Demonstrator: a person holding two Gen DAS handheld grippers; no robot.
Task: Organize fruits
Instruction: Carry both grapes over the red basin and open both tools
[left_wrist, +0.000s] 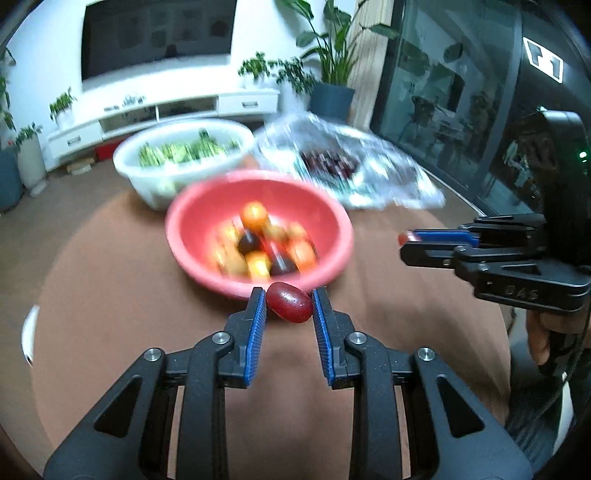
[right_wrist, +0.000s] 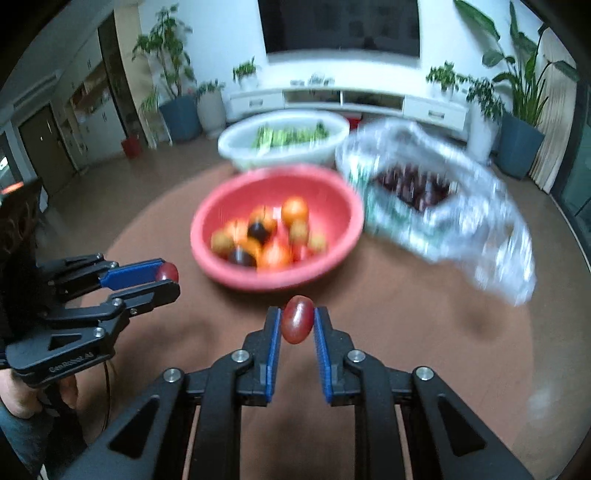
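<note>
In the left wrist view my left gripper (left_wrist: 289, 294) is shut on a red oval fruit (left_wrist: 290, 304), held crosswise just in front of the pink bowl (left_wrist: 184, 221). In the right wrist view my right gripper (right_wrist: 298, 313) is shut on a second red oval fruit (right_wrist: 297, 326), held upright near the bowl's front rim (right_wrist: 229, 280). The bowl holds several orange, yellowish and dark fruits (right_wrist: 266, 236). Each gripper also shows in the other's view: the right gripper (left_wrist: 403, 246) at the right, the left gripper (right_wrist: 170, 276) at the left, each with red fruit at its tip.
A white basin (left_wrist: 147, 181) with green vegetables stands behind the pink bowl. Right of it lies a crinkled clear plastic bag (right_wrist: 480, 236) with dark red fruits (right_wrist: 413, 184). All rest on a round brown table (right_wrist: 424, 332). A TV cabinet and potted plants stand beyond.
</note>
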